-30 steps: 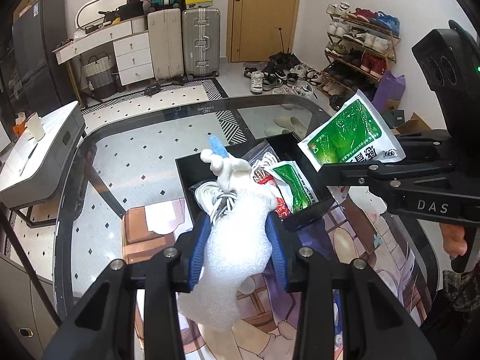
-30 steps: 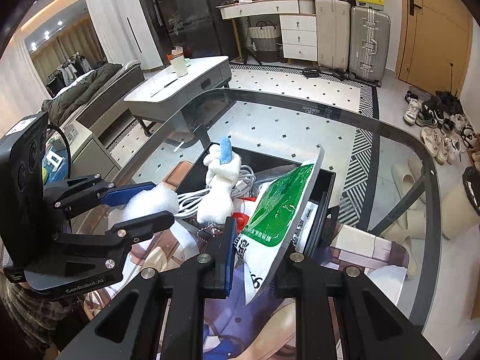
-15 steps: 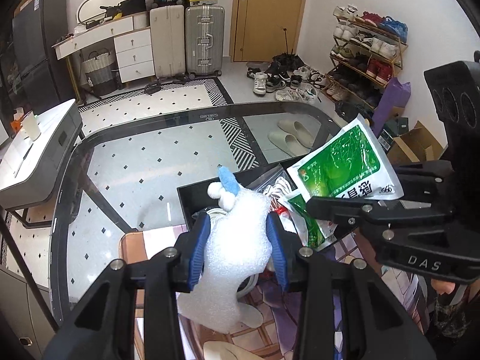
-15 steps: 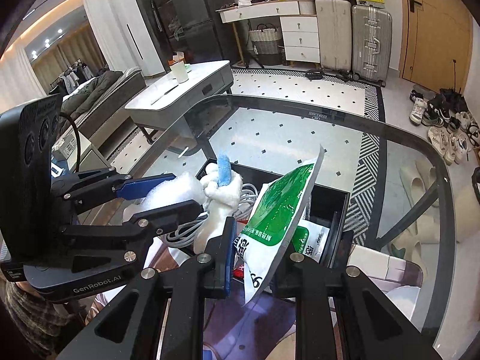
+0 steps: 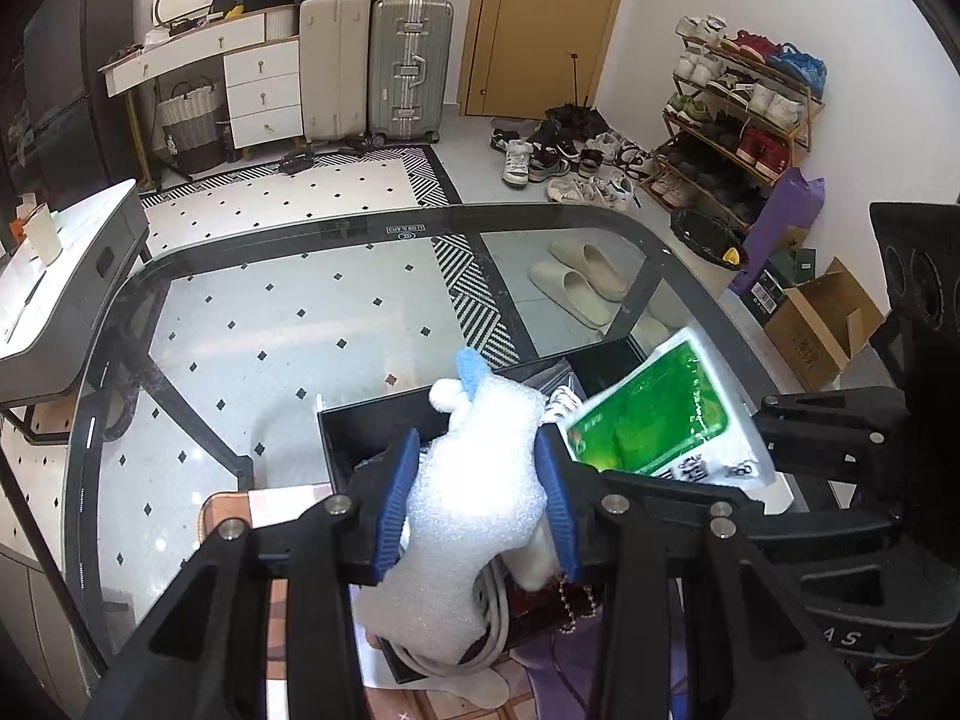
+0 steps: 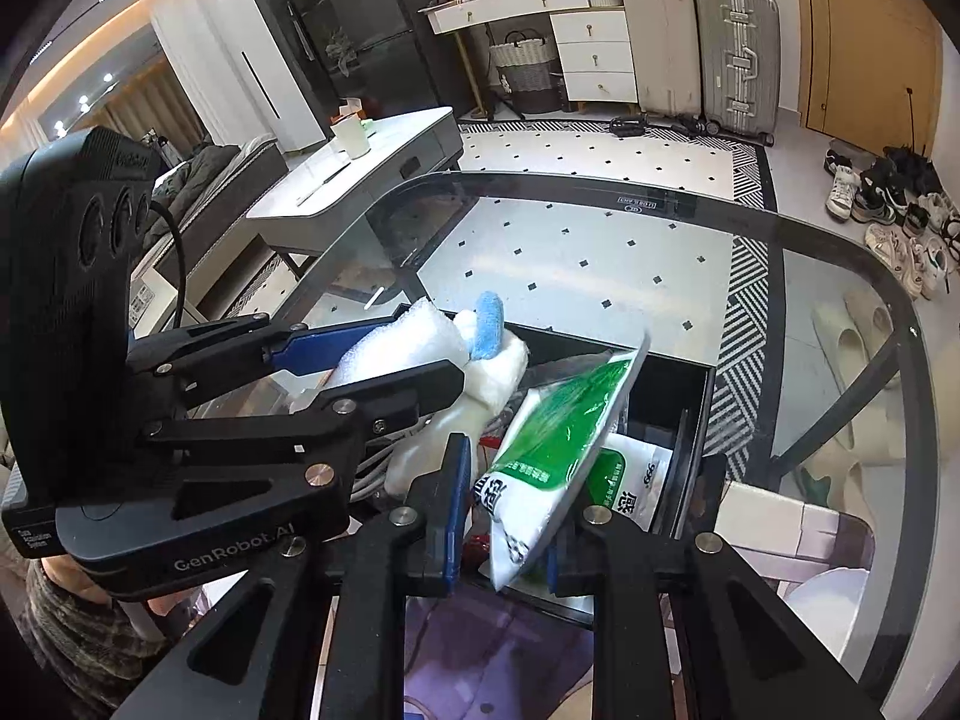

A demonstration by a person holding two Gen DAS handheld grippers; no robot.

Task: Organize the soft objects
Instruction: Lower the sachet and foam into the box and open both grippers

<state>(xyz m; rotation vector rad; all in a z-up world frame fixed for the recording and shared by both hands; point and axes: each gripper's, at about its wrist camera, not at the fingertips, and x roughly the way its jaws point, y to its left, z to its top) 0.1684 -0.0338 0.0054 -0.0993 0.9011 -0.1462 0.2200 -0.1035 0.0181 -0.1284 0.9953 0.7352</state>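
The crinkly white foam sheet (image 5: 474, 498) sits between blue pads (image 5: 396, 504) on the black left claw (image 5: 477, 507). The glossy plastic pouch (image 6: 558, 450) is green and white. The fluffy white plush toy (image 6: 492, 372) has 1 blue ear. The floor (image 5: 270, 324) is white with black diamonds.

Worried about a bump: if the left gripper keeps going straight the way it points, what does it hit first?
Probably the white plush toy standing in the black box, right beyond the foam piece the left gripper holds; they may already touch, depth is unclear.
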